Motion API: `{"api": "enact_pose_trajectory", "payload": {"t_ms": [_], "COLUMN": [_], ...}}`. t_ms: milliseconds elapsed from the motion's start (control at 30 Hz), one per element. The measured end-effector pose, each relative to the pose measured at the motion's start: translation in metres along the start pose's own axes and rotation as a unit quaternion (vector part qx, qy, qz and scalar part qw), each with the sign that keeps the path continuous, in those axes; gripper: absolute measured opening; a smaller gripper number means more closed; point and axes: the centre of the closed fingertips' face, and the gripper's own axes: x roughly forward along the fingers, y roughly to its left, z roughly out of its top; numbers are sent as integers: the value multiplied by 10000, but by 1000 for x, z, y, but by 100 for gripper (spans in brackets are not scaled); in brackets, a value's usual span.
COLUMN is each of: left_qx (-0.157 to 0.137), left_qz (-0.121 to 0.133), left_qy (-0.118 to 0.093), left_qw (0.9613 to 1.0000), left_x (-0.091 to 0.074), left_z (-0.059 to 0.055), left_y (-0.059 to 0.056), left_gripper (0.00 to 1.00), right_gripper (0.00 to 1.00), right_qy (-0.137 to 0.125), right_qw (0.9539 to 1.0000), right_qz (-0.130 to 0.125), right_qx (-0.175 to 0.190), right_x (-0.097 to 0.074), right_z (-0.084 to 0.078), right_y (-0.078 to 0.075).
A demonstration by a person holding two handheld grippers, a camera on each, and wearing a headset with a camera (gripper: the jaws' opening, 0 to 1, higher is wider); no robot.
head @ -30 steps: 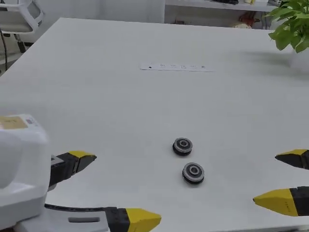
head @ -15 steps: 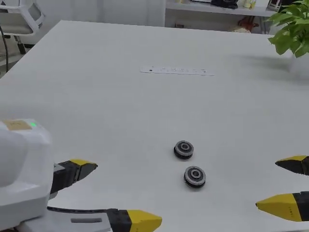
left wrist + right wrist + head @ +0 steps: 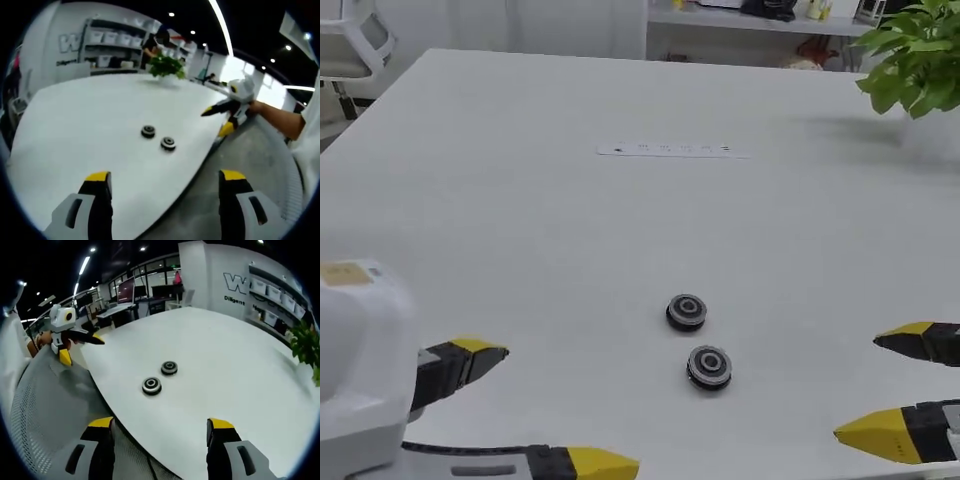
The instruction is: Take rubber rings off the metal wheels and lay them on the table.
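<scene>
- The left gripper [image 3: 570,408] is held low over the near left part of the white table [image 3: 570,230]. Its yellow-tipped jaws point right and stand wide apart with nothing between them.
- In the right gripper view, the left gripper [image 3: 75,337] sits at the table's edge. The left hand [image 3: 42,338] holds it roughly level, with the jaws aimed across toward the wheels.
- The right gripper [image 3: 857,388] is at the near right side of the table. Its jaws point left, spread wide and empty.
- In the left gripper view, the right gripper [image 3: 227,107] is at the table's rim, held by the right hand [image 3: 255,106] with the forearm stretched out behind it.
- In each gripper's own view, the two jaws rise far apart, and both wheels lie well ahead on the tabletop.
- The far wheel [image 3: 686,311] lies flat on the table, between the two grippers and well apart from both.
- The near wheel [image 3: 709,366] also lies flat, just beside the far wheel, slightly to the right and closer to the person. The two wheels do not touch.
- A dark rubber ring [image 3: 709,382] is seated round the near wheel's metal hub, and the far wheel carries one too.
- A white strip [image 3: 665,150] lies farther back on the table.
- A potted plant [image 3: 915,60] stands at the far right corner.
</scene>
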Motion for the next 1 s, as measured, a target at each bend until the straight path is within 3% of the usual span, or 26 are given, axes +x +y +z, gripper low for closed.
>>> {"api": "enact_pose_trajectory", "payload": {"t_ms": [233, 400, 600, 767, 900, 1000], "left_qx": [-33, -6, 12, -18, 103, 123], "left_qz": [22, -37, 54, 72, 258, 189], "left_qy": [-116, -88, -93, -109, -93, -122], "left_qw": [9999, 10000, 9999, 9999, 9996, 9997], "left_x": [-1, 0, -2, -2, -5, -5], "left_z": [4, 3, 4, 6, 8, 11], "left_y": [2, 0, 3, 5, 11, 10], "left_gripper": [90, 90, 90, 92, 95, 96], "right_gripper": [73, 74, 75, 77, 76, 77], "right_qy": [55, -190, -670, -430, -520, -686], "right_qw": [10000, 9997, 9966, 9987, 9983, 9970], "right_qz": [31, 8, 9, -107, -41, -266], "right_qx": [-47, 142, 477, 270, 258, 226], "right_x": [1, -2, -8, -5, -7, -12], "right_z": [-2, 5, 20, 14, 19, 28], "right_y": [1, -3, -7, -7, -6, -13]}}
